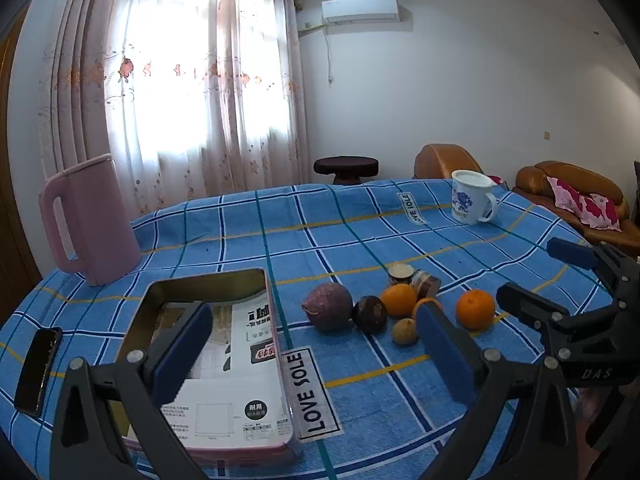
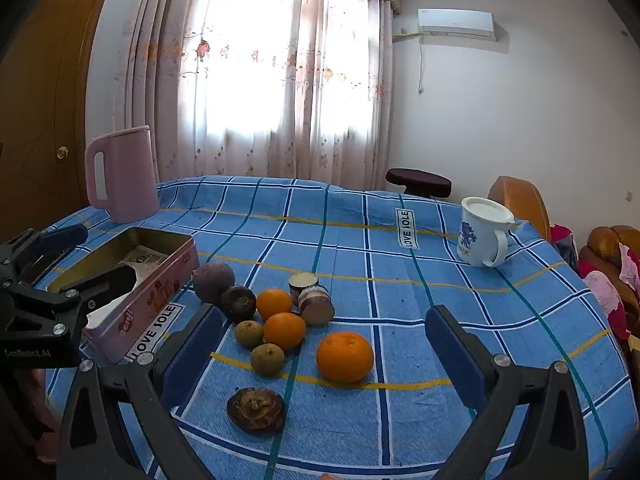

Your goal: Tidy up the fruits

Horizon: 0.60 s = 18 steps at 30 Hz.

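Observation:
Fruits lie grouped on the blue checked tablecloth: three oranges, the nearest one [image 2: 345, 356] alone at the right, a large purple fruit [image 2: 213, 281], a dark round fruit [image 2: 238, 303], two small brownish fruits [image 2: 267, 358], and a dark shrivelled one [image 2: 256, 408] closest to me. A pink open tin box [image 2: 152, 280] with paper inside lies left of them; it fills the lower left of the left wrist view [image 1: 212, 320]. My left gripper [image 1: 308, 344] is open, hovering over the box's right edge. My right gripper [image 2: 324, 352] is open above the fruits, empty.
A pink jug [image 2: 124, 176] stands at the back left. A white mug [image 2: 482, 232] stands at the back right. Two small jars [image 2: 314, 300] sit behind the oranges. A black phone [image 1: 38, 372] lies at the left edge. Sofa and stool stand beyond the table.

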Tool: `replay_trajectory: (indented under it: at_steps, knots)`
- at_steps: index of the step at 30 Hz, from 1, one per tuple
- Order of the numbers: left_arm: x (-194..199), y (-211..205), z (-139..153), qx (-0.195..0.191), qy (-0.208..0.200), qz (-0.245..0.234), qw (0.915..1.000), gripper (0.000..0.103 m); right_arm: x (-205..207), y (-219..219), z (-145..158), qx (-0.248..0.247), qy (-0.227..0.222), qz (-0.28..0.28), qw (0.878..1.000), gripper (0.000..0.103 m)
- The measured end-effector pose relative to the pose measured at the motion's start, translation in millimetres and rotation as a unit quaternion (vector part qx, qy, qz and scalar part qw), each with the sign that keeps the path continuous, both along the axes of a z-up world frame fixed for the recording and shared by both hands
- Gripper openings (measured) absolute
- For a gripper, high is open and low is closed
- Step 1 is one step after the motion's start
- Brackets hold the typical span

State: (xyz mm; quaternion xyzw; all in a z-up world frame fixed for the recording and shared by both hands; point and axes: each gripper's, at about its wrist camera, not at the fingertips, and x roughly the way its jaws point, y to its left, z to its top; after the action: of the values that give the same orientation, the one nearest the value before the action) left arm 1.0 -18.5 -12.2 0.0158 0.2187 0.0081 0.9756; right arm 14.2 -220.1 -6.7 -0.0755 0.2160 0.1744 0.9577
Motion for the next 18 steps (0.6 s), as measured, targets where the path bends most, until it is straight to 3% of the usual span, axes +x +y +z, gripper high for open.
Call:
replay_trajectory:
  at_steps: [18]
  knots:
    - [-0.2,-0.9,-1.6,0.001,0.003,0.001,1.0000,0.103,-4.4,-1.9,-4.0,0.003,0.000,-0.003,1.000,0.102]
